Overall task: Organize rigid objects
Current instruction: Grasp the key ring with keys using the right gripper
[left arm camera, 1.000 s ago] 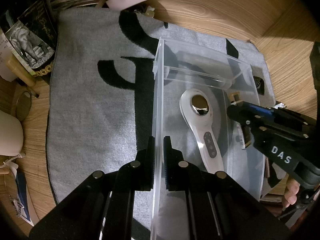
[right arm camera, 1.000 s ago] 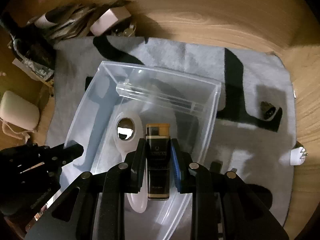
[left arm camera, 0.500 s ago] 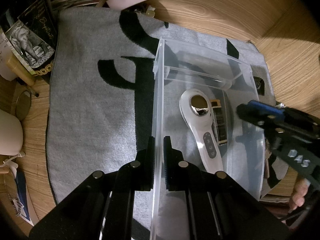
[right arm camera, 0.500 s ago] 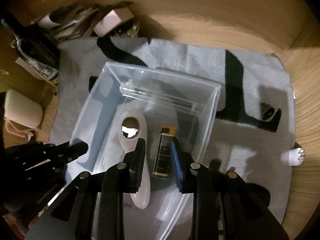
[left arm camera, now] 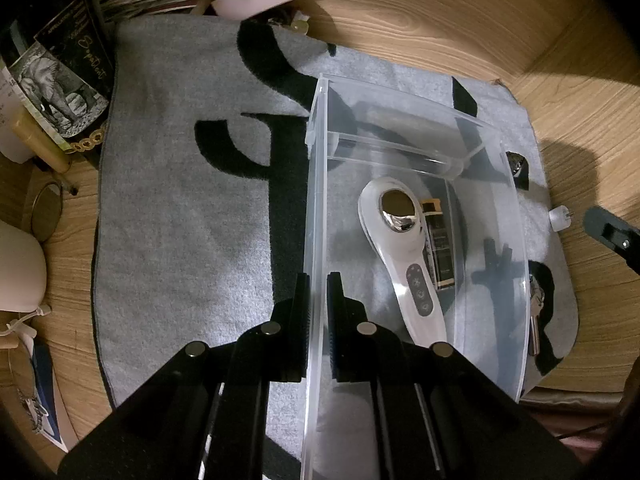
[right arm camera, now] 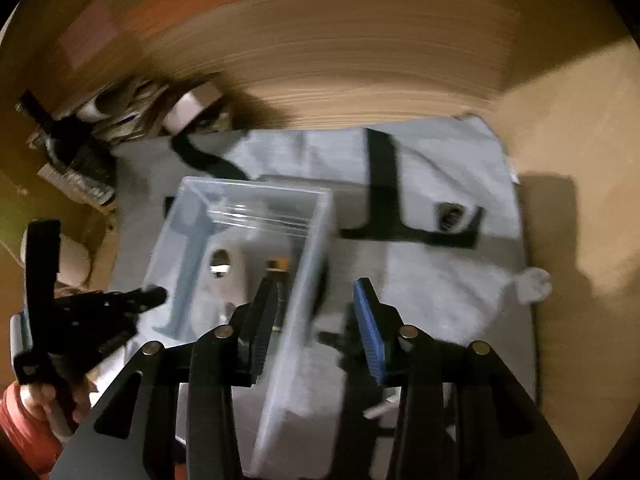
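A clear plastic bin (left arm camera: 516, 264) stands on a grey towel (left arm camera: 180, 240). My left gripper (left arm camera: 318, 308) is shut on the bin's left wall. Inside lie a white handheld device (left arm camera: 400, 256) and, touching its right side, a black and gold lighter (left arm camera: 442, 252). My right gripper (right arm camera: 316, 316) hangs above the bin's right wall (right arm camera: 308, 264); its jaws are opening and hold nothing. The right wrist view is blurred. One right fingertip (left arm camera: 608, 232) shows at the right edge of the left wrist view.
On the towel right of the bin lie a small dark object (right arm camera: 452, 214), a white plug (right arm camera: 532, 284) and a key (left arm camera: 534, 320). Papers and boxes (left arm camera: 80, 60) crowd the back left corner. A white rounded thing (left arm camera: 16, 268) sits at the left.
The right gripper let go of the lighter, which now lies in the bin beside the white device. It then rose and swung right with its jaws widening. The left gripper stayed put.
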